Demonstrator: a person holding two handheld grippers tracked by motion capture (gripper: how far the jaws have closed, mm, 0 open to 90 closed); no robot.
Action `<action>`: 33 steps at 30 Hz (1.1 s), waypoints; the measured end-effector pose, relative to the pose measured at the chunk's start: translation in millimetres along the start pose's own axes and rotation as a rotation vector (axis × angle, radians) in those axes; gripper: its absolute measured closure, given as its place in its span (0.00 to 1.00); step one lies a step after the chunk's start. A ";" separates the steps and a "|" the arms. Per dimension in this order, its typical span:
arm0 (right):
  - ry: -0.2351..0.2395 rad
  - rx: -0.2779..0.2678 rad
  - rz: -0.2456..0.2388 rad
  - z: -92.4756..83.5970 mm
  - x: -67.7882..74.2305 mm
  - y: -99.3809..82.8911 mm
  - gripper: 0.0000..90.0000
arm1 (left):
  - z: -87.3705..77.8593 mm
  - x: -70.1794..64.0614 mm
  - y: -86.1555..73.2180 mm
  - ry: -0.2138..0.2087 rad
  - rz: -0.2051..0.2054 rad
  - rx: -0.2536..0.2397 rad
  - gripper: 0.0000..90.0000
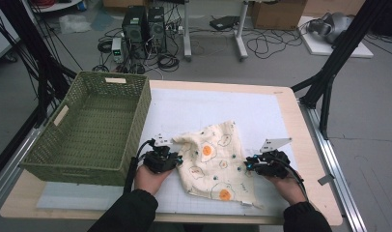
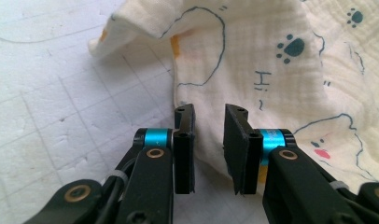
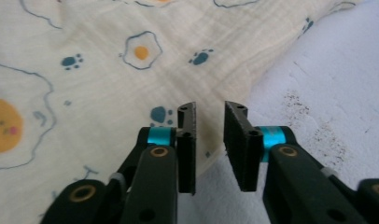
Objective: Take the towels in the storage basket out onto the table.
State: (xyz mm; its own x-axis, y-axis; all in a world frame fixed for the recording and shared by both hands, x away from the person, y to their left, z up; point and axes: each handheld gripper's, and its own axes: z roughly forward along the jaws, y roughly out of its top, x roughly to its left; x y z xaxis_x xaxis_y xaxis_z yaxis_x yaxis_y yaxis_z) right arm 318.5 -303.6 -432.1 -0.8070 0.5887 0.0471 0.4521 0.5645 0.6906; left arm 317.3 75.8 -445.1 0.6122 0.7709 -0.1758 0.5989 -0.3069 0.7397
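One green woven basket point(image 1: 90, 128) stands at the table's point(image 1: 300, 145) left side. Right of it, a cream egg-print cloth point(image 1: 216, 159) lies rumpled on the white mat point(image 1: 194, 108). The left gripper point(image 1: 174, 158) at its left edge and the right gripper point(image 1: 248, 166) at its right edge each stand slightly parted, pads clear of the cloth edge between them.
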 end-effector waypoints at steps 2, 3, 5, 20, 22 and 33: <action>0.004 0.010 0.004 4.6 -1.6 0.5 0.81 | 0.2 -1.3 0.0 0.002 0.012 0.004 0.94; 0.001 0.016 -0.002 6.4 -1.0 0.9 0.82 | -0.4 -2.7 0.0 0.007 0.011 0.005 0.95; 0.001 0.026 -0.011 8.8 0.0 1.8 0.85 | -2.2 -4.7 -0.5 0.021 0.024 0.017 0.96; 0.020 0.010 -0.018 11.4 0.8 2.8 0.82 | -32.3 -13.3 -1.7 0.008 -0.005 -0.057 0.80; 0.020 0.007 -0.016 11.9 0.6 3.1 0.83 | -24.6 -11.7 1.5 0.000 -0.010 -0.057 0.79; 0.025 0.008 -0.015 7.4 -1.7 0.1 0.97 | -0.2 -8.2 2.3 0.026 0.014 0.028 0.99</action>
State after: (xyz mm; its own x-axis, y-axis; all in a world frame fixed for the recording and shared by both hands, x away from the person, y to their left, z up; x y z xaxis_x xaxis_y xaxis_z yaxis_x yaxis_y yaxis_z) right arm 322.7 -300.3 -437.4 -0.8231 0.5652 0.0551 0.4427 0.5778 0.6857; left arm 313.5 68.8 -441.8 0.6072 0.7805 -0.1490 0.6050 -0.3326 0.7234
